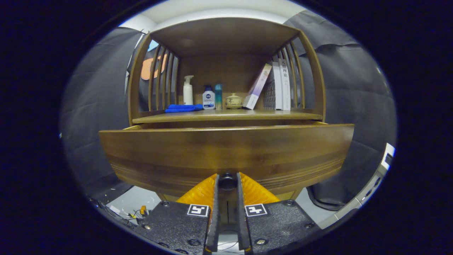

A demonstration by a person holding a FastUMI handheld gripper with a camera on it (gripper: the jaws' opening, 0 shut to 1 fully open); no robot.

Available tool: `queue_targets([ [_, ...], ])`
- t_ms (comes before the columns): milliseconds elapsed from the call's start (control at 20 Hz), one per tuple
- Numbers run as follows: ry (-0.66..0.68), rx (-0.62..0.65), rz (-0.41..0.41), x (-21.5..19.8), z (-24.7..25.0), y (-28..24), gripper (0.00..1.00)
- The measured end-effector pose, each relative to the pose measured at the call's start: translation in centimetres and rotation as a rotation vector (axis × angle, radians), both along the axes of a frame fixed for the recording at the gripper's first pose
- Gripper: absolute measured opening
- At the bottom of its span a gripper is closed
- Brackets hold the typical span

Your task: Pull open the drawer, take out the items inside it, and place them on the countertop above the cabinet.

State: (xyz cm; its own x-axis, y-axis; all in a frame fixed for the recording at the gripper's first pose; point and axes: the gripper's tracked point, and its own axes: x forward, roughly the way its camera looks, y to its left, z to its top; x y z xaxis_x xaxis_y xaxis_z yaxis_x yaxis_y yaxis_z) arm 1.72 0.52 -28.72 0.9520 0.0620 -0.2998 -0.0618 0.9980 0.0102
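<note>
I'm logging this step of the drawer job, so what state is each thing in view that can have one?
Drawer: pulled partly out, contents hidden behind its front.
Knob: clamped between the fingers.
Tool: shut on the knob.
Pump bottle: upright on the countertop.
Cloth: folded flat beside the bottles.
Books: upright, one book leaning against them.
Lidded pot: lid on.
</note>
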Motion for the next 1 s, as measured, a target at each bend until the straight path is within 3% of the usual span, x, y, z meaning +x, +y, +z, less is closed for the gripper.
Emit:
queue_targets([
  [600, 0.01, -0.014, 0.026, -5.9, -0.4, 0.1, 0.24],
  [1000, 0.025, -0.018, 0.058, -7.4, -0.8, 0.5, 0.24],
])
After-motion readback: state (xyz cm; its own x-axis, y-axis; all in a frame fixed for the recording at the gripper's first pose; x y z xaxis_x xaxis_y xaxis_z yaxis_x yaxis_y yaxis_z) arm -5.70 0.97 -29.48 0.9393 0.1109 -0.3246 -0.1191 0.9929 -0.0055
